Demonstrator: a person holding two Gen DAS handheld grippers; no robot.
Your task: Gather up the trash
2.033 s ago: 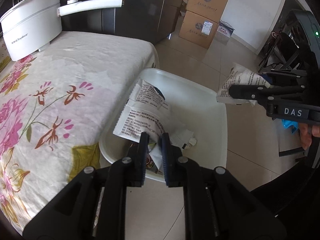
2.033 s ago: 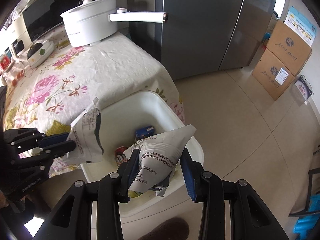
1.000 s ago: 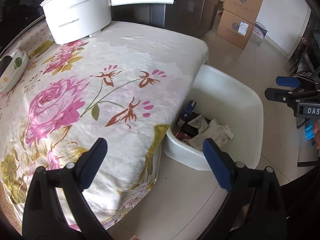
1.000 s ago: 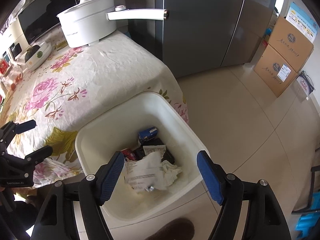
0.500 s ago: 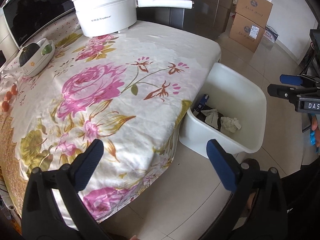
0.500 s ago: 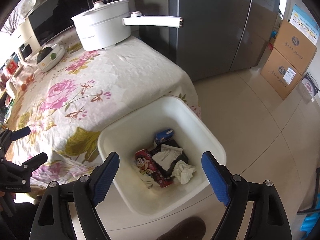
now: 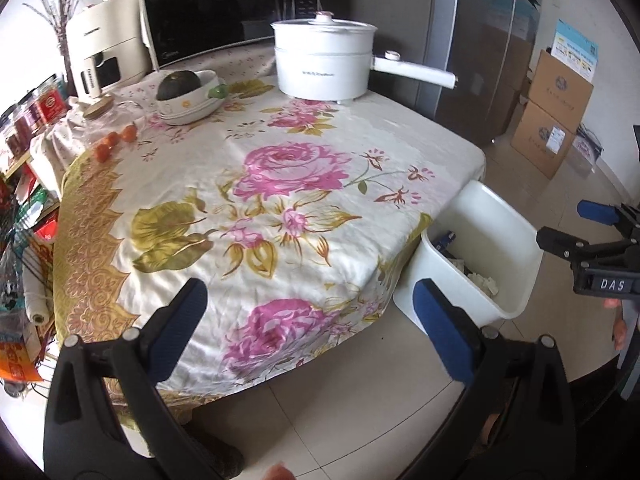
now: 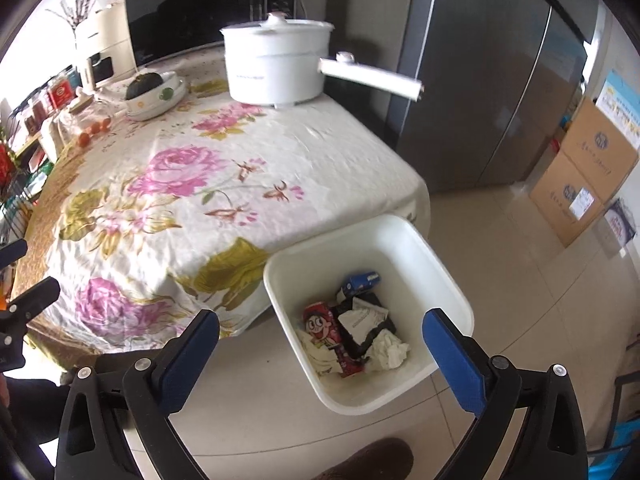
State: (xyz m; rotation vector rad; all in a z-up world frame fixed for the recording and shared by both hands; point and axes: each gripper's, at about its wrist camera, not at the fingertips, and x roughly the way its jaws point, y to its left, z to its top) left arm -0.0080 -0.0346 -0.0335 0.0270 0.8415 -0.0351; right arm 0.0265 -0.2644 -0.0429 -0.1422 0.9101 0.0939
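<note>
bin (image 8: 448, 280): glossy white plastic | tablecloth (image 7: 280, 152): matt floral cloth | trash (image 8: 386, 348): crumpled, probably paper

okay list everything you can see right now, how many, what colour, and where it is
bin: one, white, on the floor at the table's corner
trash: several pieces, a red can, blue wrapper, white paper, inside the bin
tablecloth: one, white with pink flowers, over the table
pot: one, white with a long handle, far side of the table
bowl: one, white, holding a dark round fruit, left of the pot
microwave: one, black, behind the pot
small fruits: three, orange, table's left edge
fridge: one, grey, behind the table
cardboard boxes: two, brown, stacked beside the fridge
left tongs: one, black with blue pads, open, empty
right tongs: one, black with blue pads, open, above the bin
</note>
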